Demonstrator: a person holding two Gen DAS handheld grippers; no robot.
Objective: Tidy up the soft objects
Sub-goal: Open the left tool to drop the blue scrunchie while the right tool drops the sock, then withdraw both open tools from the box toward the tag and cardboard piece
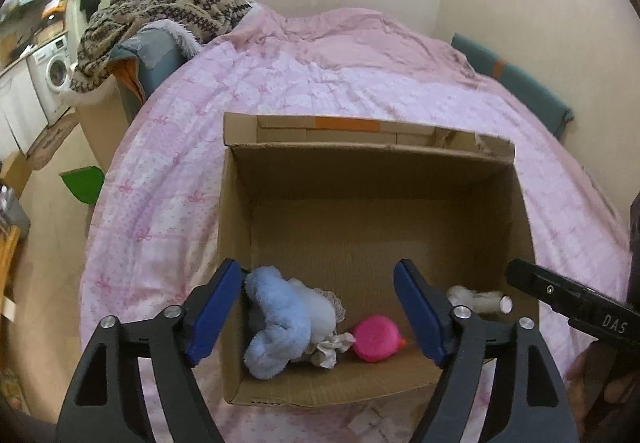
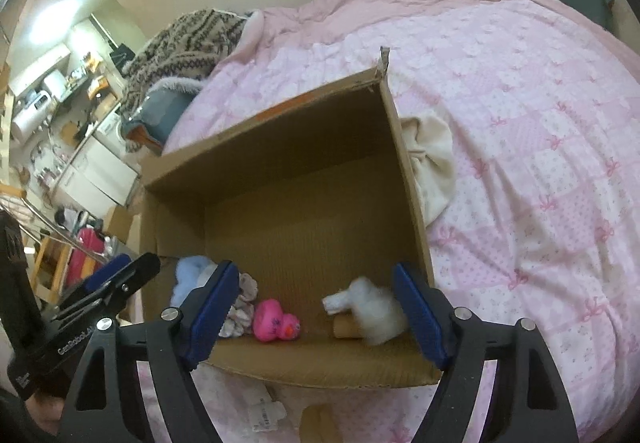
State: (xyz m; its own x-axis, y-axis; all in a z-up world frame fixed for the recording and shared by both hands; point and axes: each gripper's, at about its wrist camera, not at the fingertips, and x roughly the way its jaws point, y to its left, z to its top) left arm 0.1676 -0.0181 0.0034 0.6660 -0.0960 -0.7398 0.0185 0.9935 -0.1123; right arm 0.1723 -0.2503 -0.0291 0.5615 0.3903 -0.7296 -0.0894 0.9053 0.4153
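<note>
An open cardboard box (image 1: 360,171) stands on the pink bed. On its floor lie a light blue and white plush (image 1: 280,323), a pink rubber duck (image 1: 374,339) and, at the right, a white fluffy toy (image 1: 476,299). My left gripper (image 1: 320,311) hangs open over the box's near edge, above the blue plush, with nothing between its pads. My right gripper (image 2: 320,311) is also open over the near edge. Below it are the duck (image 2: 276,323) and the white fluffy toy (image 2: 372,307), which looks blurred and lies close to the right pad. The blue plush (image 2: 188,275) is half hidden.
A cream cloth (image 2: 432,163) lies on the pink quilt (image 2: 540,183) against the box's right wall. A patterned knit blanket (image 1: 160,15) is heaped at the bed's far left. Paper tags (image 2: 264,411) lie in front of the box. A kitchen area with a washing machine (image 1: 52,79) is at left.
</note>
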